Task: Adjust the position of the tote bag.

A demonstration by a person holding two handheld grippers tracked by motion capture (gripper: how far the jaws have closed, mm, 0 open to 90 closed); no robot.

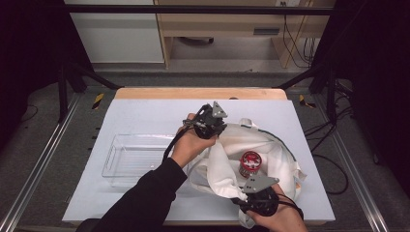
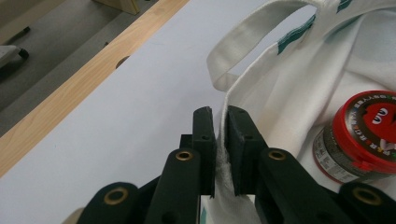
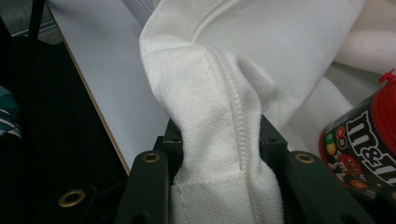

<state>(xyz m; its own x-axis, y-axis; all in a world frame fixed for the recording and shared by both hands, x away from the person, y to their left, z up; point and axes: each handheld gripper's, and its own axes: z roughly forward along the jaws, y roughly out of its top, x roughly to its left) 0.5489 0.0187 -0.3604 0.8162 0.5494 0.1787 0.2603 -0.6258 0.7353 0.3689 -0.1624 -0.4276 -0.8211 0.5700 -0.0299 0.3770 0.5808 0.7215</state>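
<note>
A white cloth tote bag lies open at the table's right half. Inside it a red-lidded candy canister rests on the fabric. My left gripper is at the bag's far rim; in the left gripper view its jaws are shut on the thin rim of the bag, with the canister just to the right. My right gripper is at the near rim, shut on a thick seamed fold of the bag. The fold hides its pads. The canister stands close at the right.
An empty clear plastic bin sits left of the bag on the pale table cover. The bag's handle loop lies on the cover beyond the left gripper. The wooden table edge runs along the far side.
</note>
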